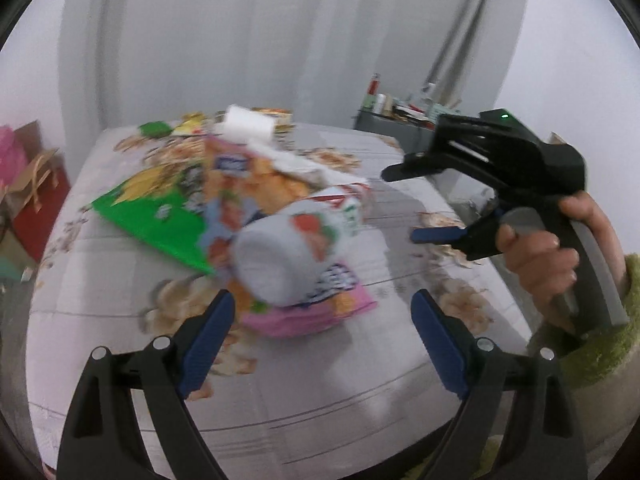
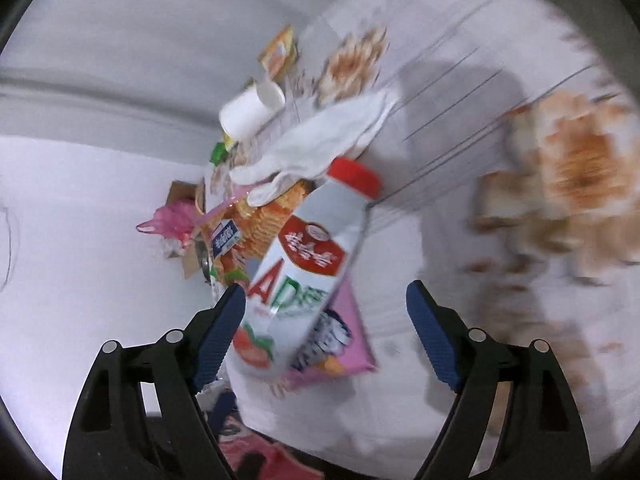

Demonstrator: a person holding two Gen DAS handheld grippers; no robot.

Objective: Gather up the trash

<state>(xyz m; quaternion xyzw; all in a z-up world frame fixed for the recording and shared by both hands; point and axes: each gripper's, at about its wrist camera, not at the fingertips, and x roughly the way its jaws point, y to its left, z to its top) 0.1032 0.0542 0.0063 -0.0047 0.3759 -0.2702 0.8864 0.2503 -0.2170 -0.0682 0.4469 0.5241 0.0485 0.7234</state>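
bed (image 1: 360, 380) | bottle (image 2: 304, 272) red cap only right view (blurred) | both jaws apart, empty

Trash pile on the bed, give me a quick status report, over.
Left gripper and right gripper open, empty. White bottle lying on snack wrappers. Nothing blocking.

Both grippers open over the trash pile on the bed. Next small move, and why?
Probably ease the right gripper down around the white bottle and close. Its jaws stand open and empty, and the bottle lies on top of the pink wrapper, nearest the fingers. The left gripper is open too.
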